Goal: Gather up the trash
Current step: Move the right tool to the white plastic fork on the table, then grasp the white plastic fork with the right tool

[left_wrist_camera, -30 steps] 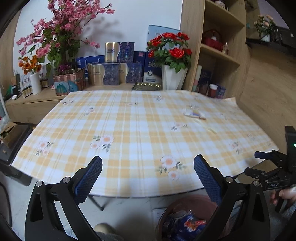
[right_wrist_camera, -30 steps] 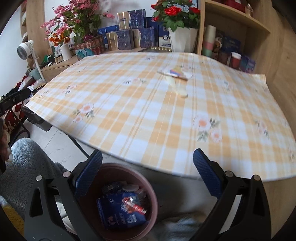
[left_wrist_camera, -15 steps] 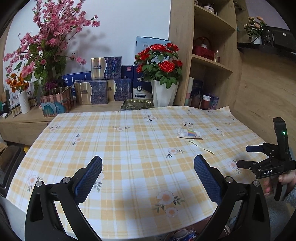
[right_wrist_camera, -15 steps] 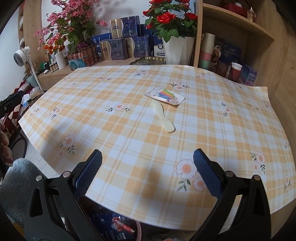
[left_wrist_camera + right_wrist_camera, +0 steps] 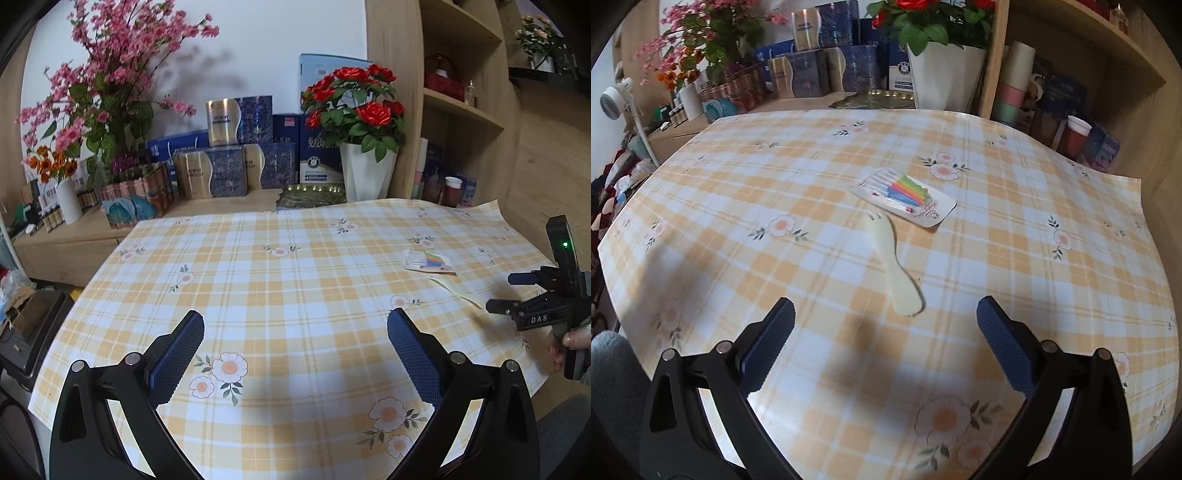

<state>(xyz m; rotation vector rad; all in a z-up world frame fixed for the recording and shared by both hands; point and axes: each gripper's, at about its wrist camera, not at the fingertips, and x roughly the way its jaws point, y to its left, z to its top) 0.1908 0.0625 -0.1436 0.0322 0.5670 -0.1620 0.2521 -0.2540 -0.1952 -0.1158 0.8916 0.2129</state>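
Note:
A cream plastic knife [image 5: 894, 258] lies on the checked tablecloth [image 5: 775, 192], just ahead of my right gripper [image 5: 885, 343], which is open and empty above the cloth. A flat packet of coloured candles [image 5: 905, 194] lies just beyond the knife's far end. In the left wrist view the knife [image 5: 456, 290] and packet [image 5: 428, 261] show at the right, with the right gripper [image 5: 504, 291] close to them. My left gripper [image 5: 295, 354] is open and empty over the near middle of the table.
A white vase of red roses [image 5: 365, 173], gift boxes [image 5: 225, 170] and a pink blossom arrangement [image 5: 103, 110] stand on a sideboard behind the table. A wooden shelf unit [image 5: 461, 110] with cups [image 5: 1076, 136] is at the back right.
Both grippers rose from beside the trash bin below the table edge and moved forward over the table. The right gripper came close to the knife. The bin has left view.

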